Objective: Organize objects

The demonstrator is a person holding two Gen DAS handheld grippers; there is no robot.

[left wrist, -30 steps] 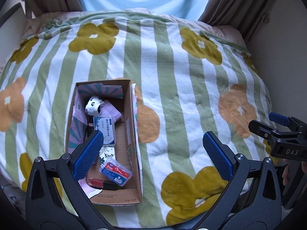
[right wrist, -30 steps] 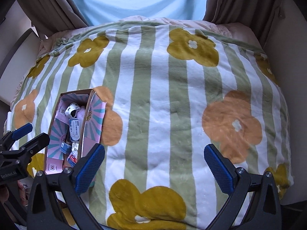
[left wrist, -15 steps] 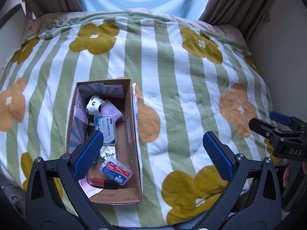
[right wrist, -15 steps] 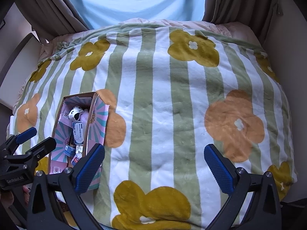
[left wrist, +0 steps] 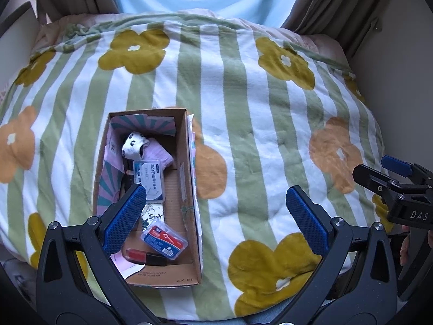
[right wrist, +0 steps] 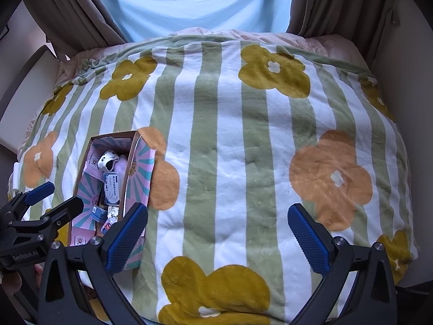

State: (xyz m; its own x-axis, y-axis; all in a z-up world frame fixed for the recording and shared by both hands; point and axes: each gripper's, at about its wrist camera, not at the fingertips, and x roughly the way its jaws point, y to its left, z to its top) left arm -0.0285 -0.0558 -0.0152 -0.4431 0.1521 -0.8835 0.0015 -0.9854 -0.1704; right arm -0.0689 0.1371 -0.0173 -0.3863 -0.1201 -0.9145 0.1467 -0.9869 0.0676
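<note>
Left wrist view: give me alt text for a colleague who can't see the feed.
An open cardboard box sits on a bed's striped floral blanket, holding a panda sock, a white floss case, a red-and-blue floss-pick case and a red-and-black stick. The open, empty left gripper frames the foreground; the right gripper shows at the right edge.

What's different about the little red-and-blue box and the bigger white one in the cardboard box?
The little red-and-blue box is small and lies crooked near the front. The bigger white one is pale with blue writing, lies straighter, farther back, touching the purple sock. Both are plastic cases inside the cardboard box.
</note>
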